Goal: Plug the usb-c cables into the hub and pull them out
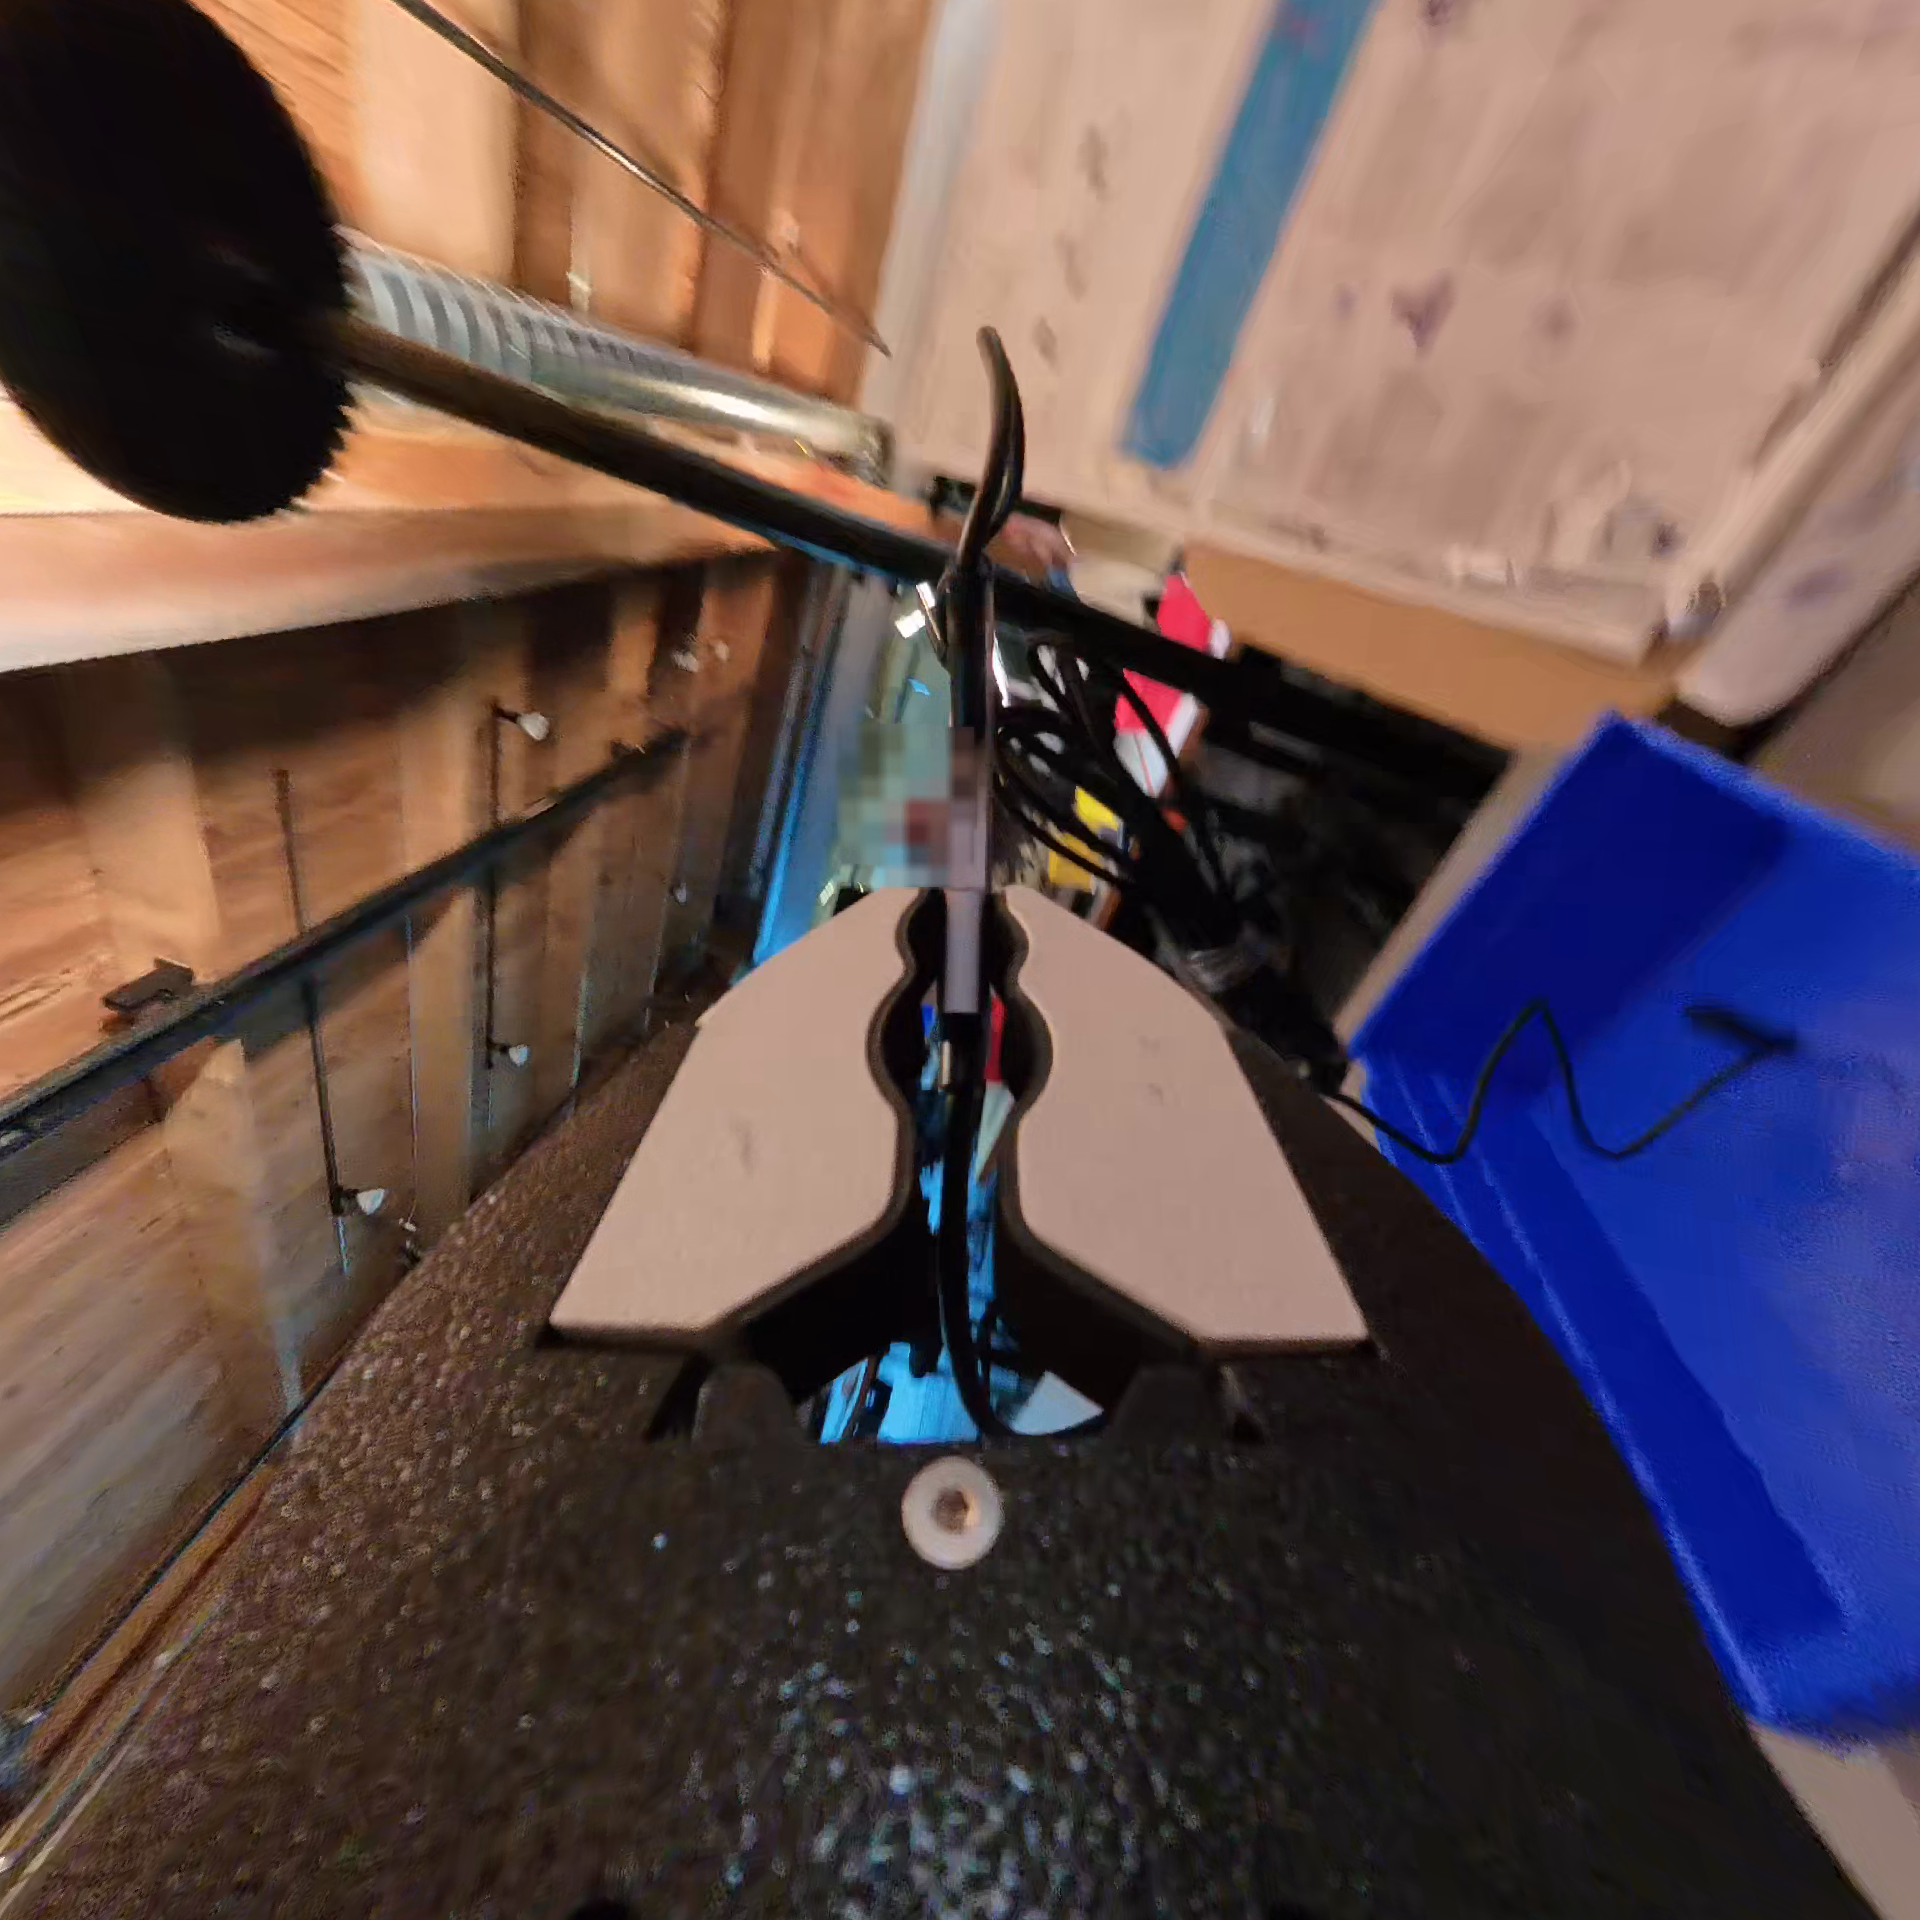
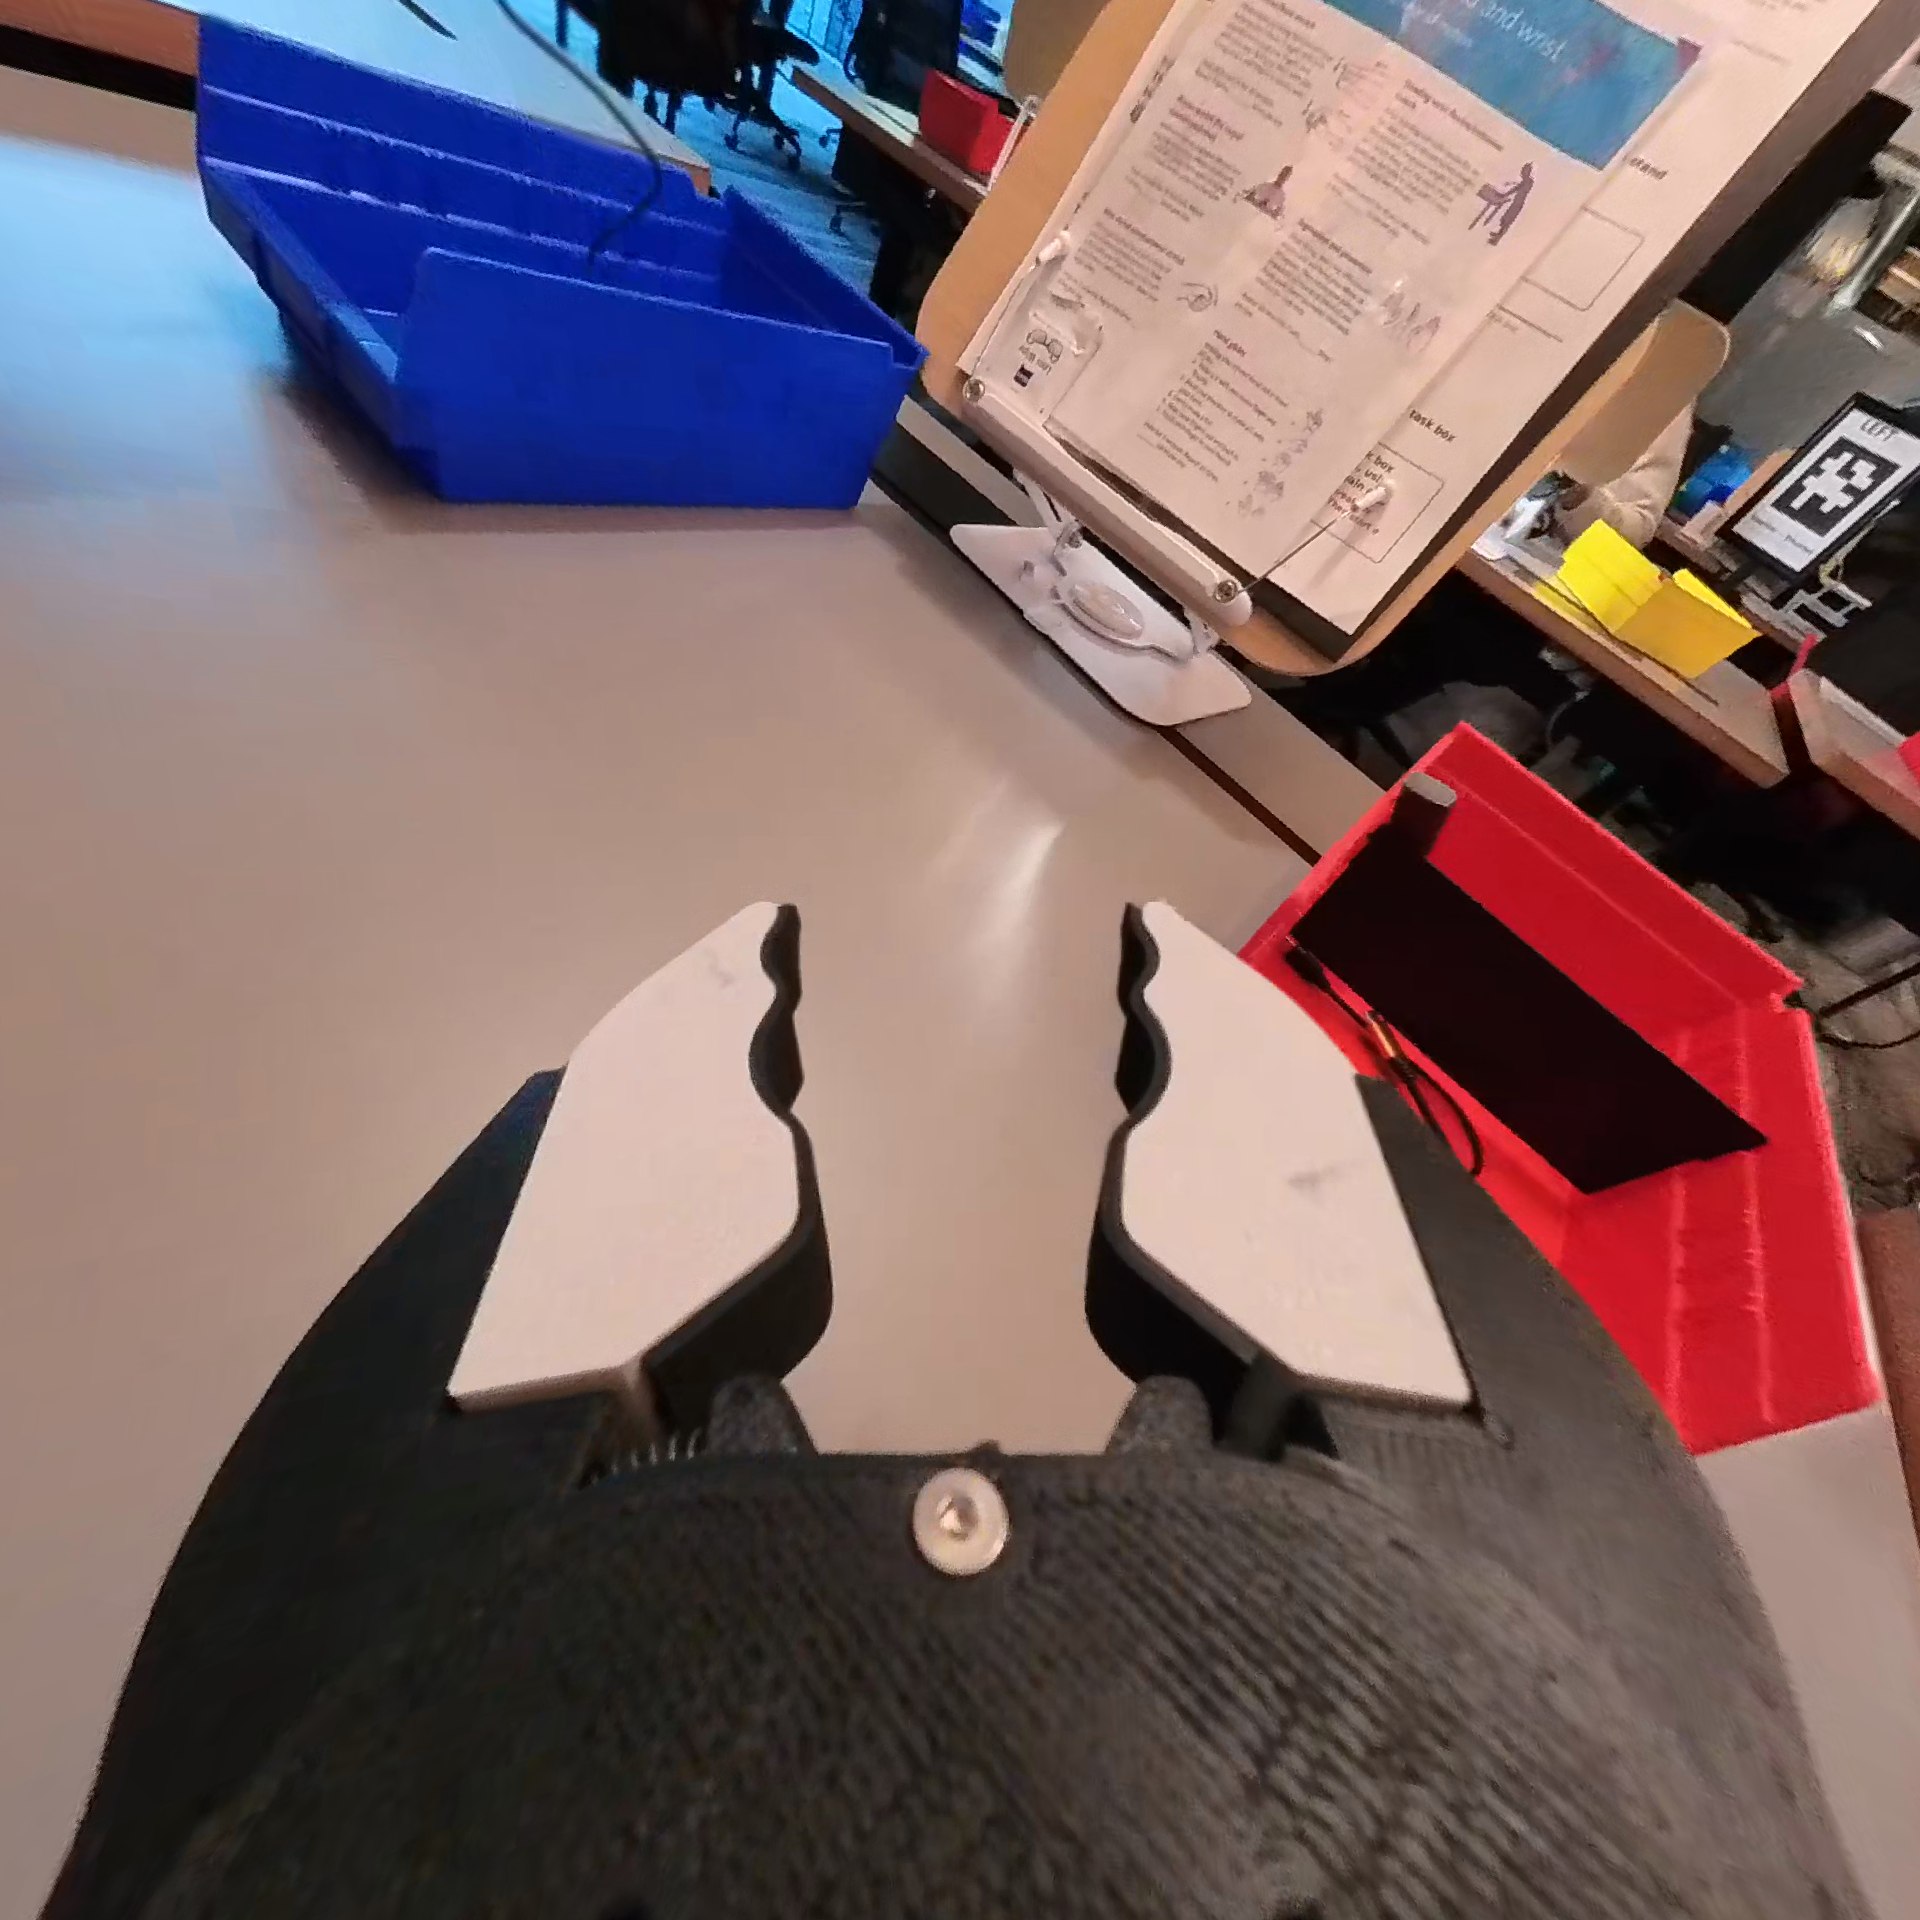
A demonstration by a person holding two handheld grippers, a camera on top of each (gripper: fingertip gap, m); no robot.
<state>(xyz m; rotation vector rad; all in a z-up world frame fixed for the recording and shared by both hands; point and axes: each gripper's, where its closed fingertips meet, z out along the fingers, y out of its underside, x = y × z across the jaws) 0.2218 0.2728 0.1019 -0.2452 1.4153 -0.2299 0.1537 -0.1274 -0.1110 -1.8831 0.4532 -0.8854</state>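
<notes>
In the left wrist view my left gripper [image 1: 964,906] is shut on a slim grey hub [image 1: 963,961], seen edge-on and held up in the air. Black cables [image 1: 1000,436] run from its far end and curl behind it, and one black cable passes back between the fingers. A thin black cable [image 1: 1538,1081] trails into the blue bin [image 1: 1704,1195] at the right; in the right wrist view this cable [image 2: 636,166] hangs down into the same bin [image 2: 582,343]. My right gripper [image 2: 961,920] is open and empty, low over the grey table [image 2: 520,727].
A red bin [image 2: 1683,1278] at the table's right edge holds a black divider [image 2: 1527,1039] and a thin cable [image 2: 1423,1091]. A document stand [image 2: 1299,312] with printed sheets stands at the table's far edge. The left wrist view is tilted up toward wooden beams [image 1: 312,831]. The grippers' ends are close to 45 centimetres from one another.
</notes>
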